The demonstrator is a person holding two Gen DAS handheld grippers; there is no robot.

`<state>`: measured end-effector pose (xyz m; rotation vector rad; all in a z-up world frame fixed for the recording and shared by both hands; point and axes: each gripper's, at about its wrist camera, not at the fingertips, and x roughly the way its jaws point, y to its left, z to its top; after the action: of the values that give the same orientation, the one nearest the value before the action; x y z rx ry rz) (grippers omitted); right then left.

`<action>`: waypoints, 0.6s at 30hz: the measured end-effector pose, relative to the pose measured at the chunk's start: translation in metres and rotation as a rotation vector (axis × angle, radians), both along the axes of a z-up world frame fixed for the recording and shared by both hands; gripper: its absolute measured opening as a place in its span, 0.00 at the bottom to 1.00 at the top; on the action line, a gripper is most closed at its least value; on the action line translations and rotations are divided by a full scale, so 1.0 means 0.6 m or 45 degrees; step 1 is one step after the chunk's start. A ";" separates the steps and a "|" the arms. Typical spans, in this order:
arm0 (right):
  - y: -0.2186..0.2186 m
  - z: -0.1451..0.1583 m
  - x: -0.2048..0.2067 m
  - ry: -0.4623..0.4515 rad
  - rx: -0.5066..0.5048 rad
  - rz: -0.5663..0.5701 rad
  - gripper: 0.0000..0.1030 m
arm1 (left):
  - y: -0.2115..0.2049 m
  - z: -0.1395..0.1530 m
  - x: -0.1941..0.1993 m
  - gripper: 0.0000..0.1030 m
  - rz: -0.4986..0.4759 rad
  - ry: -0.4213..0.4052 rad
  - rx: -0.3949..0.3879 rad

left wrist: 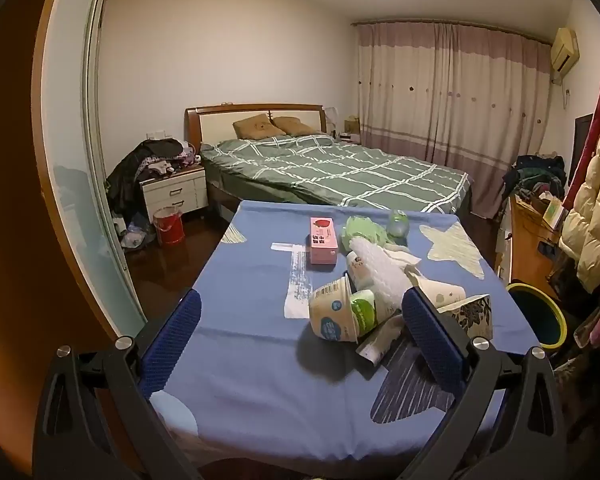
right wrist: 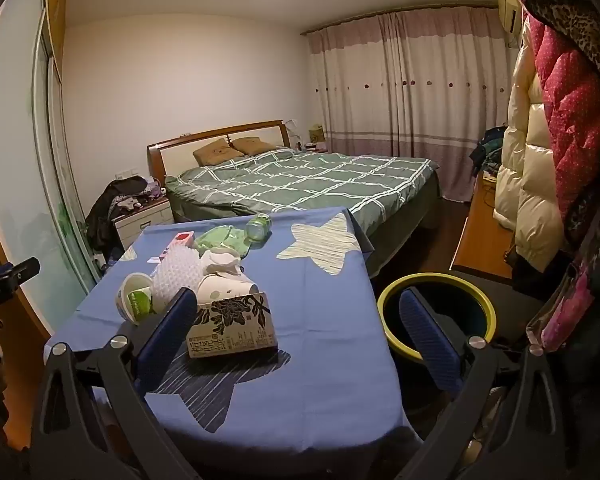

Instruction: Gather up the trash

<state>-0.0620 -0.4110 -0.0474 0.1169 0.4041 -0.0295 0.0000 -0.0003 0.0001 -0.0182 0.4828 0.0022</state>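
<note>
Both tools are hovering over the near edge of the desk [left wrist: 236, 360] with its blue star-print cloth, the left tool [left wrist: 300, 344] and the right tool [right wrist: 296, 336] each standing wide apart and gripping nothing. The trash is lying in a heap mid-desk: a tipped yogurt cup [left wrist: 334, 314], bubble wrap [left wrist: 380, 272], a flower-print carton [right wrist: 234, 328], a pink box [left wrist: 323, 245] and a green bottle [right wrist: 259, 227]. A yellow-rimmed bin [right wrist: 392, 334] is standing on the floor just right of the desk.

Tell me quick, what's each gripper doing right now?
Left gripper: open, holding nothing, above the table near the cup.
Right gripper: open, holding nothing, near the carton and bin.
</note>
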 end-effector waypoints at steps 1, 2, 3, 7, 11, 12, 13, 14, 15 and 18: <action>0.001 0.000 0.000 -0.001 -0.002 -0.001 0.94 | -0.001 0.000 0.000 0.96 0.001 -0.002 0.002; 0.001 -0.001 0.000 -0.001 0.001 0.000 0.94 | -0.002 0.001 -0.001 0.96 0.003 -0.004 0.005; 0.001 -0.001 0.000 0.000 0.002 0.001 0.94 | -0.003 0.002 -0.001 0.97 0.004 -0.006 0.007; 0.000 0.001 0.004 0.005 -0.002 0.005 0.94 | 0.000 0.001 -0.002 0.96 -0.005 -0.005 -0.016; 0.006 0.000 0.004 0.011 -0.013 0.005 0.94 | 0.002 -0.001 -0.001 0.96 -0.009 0.000 -0.022; 0.005 0.001 0.004 0.012 -0.016 0.004 0.94 | 0.002 -0.001 -0.001 0.96 -0.009 0.002 -0.021; 0.004 0.001 0.005 0.013 -0.015 0.005 0.94 | 0.002 -0.002 -0.001 0.96 -0.007 0.003 -0.021; 0.003 -0.002 0.005 0.014 -0.015 0.005 0.94 | 0.003 -0.003 -0.005 0.96 -0.007 0.004 -0.022; 0.004 -0.002 0.005 0.014 -0.014 0.005 0.94 | 0.003 -0.008 -0.005 0.96 -0.008 0.006 -0.024; 0.005 -0.003 0.005 0.014 -0.018 0.005 0.94 | 0.002 -0.010 -0.004 0.96 -0.007 0.007 -0.019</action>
<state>-0.0587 -0.4081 -0.0492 0.1021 0.4152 -0.0290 -0.0024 0.0006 -0.0057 -0.0313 0.4887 -0.0064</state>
